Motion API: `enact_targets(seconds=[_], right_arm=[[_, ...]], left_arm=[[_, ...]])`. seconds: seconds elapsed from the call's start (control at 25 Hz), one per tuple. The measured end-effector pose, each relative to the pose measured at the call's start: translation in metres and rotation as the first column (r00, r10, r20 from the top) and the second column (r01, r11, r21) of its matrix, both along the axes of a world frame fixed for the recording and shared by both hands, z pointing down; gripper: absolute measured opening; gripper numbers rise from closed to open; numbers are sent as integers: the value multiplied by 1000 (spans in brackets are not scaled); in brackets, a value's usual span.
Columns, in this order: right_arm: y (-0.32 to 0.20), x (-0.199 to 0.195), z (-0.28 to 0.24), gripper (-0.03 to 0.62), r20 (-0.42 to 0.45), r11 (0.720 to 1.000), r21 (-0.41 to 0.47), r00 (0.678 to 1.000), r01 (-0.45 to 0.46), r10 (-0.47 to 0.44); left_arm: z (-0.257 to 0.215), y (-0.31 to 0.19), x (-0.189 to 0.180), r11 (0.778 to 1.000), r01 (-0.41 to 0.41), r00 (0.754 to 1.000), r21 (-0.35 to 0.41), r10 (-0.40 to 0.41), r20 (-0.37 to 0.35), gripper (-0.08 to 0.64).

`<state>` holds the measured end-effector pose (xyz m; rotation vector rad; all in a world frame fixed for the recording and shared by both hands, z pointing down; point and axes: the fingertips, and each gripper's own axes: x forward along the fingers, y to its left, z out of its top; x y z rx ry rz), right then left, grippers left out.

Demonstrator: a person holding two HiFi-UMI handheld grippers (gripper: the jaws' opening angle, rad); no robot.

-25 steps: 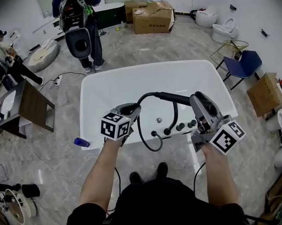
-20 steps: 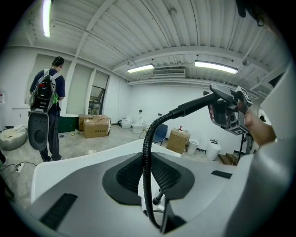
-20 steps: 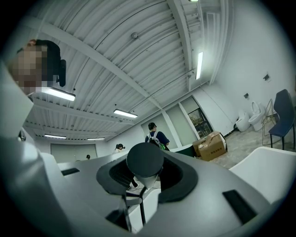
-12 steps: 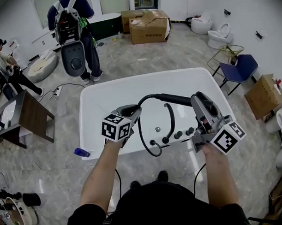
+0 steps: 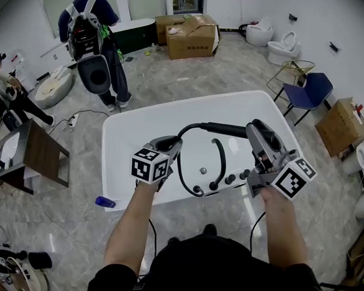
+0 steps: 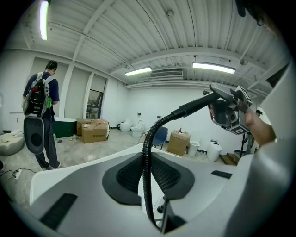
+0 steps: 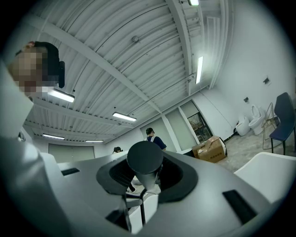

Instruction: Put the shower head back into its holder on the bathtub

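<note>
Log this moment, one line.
left claw: shut on hose | right claw: shut on shower head | over tub | undocked

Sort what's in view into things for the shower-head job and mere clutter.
Job: black shower head, held by right gripper; black ribbed hose, in left gripper; white bathtub.
Clutter: brown cardboard boxes; blue chair; white toilets; dark wooden table.

Left forearm (image 5: 131, 221) and right forearm (image 5: 282, 226) reach forward; left gripper (image 5: 172, 143) clamps the hose (image 5: 180, 166), right gripper (image 5: 258, 129) clamps the shower head (image 5: 224, 129)
</note>
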<state>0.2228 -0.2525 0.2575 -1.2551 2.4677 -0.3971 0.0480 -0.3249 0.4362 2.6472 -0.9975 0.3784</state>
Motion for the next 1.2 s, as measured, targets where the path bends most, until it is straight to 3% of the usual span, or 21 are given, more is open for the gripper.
enact_targets(seconds=[0.28, 0.6, 1.2], right_arm=[[-16, -10, 3, 138, 5, 1000, -11, 1000, 29, -29], [-23, -20, 16, 138, 9, 998, -35, 999, 54, -54], [-15, -33, 56, 138, -19, 988, -134, 996, 82, -85]], left_arm=[[6, -6, -4, 1000, 6, 1000, -17, -6, 16, 67], [47, 12, 4, 995, -19, 999, -97, 23, 40, 67], [133, 77, 32, 957, -94, 992, -274, 114, 57, 78]])
